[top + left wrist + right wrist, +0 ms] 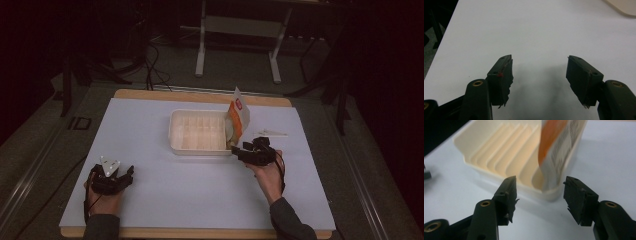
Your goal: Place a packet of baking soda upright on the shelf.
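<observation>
On the white table (165, 195), an orange packet (236, 119) stands in the tray (197, 146).

I can't read any wording from here. The orange and white packet (560, 147) standing in the cream tray (486, 152) carries rows of dark print on its white side, too blurred to make out, and in the high view a small red mark (239, 104) near its top is illegible.

My left gripper (540, 72) hangs over the white table (536, 30), jaws spread wide with nothing between them, and a cream tray (624, 6) corner peeks in top right.
</observation>
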### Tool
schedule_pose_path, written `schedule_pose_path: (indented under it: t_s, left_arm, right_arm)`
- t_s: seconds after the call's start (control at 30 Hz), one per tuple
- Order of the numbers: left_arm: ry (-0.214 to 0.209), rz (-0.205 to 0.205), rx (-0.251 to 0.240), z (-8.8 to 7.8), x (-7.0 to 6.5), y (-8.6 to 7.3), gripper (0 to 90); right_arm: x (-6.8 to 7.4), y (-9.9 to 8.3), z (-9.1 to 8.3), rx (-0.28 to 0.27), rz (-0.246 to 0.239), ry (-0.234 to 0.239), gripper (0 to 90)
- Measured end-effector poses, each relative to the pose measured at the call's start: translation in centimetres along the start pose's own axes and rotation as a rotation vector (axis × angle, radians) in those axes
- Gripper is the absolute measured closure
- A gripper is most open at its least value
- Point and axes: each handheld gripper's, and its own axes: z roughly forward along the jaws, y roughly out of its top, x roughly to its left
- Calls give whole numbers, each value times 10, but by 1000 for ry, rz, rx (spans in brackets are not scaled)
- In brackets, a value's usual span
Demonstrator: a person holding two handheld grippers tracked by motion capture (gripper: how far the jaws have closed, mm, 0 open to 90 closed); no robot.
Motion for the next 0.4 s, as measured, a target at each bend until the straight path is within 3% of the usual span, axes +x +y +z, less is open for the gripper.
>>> schedule_pose_path:
  t_s: [0.13,0.3,0.37,0.4]
  left_arm:
    - [1,2,-1,0,0,0,380]
    - [6,7,5,1,-1,0,381]
    - [10,4,8,1,0,0,380]
    - [16,1,10,1,0,0,380]
  right_arm:
    - [-9,-14,-1,62,-38,-6,447]
    - [-19,-24,-2,87,-15,-15,446]
    - [-34,-39,-11,92,-4,-66,437]
    - [-34,-39,-11,92,-4,-66,437]
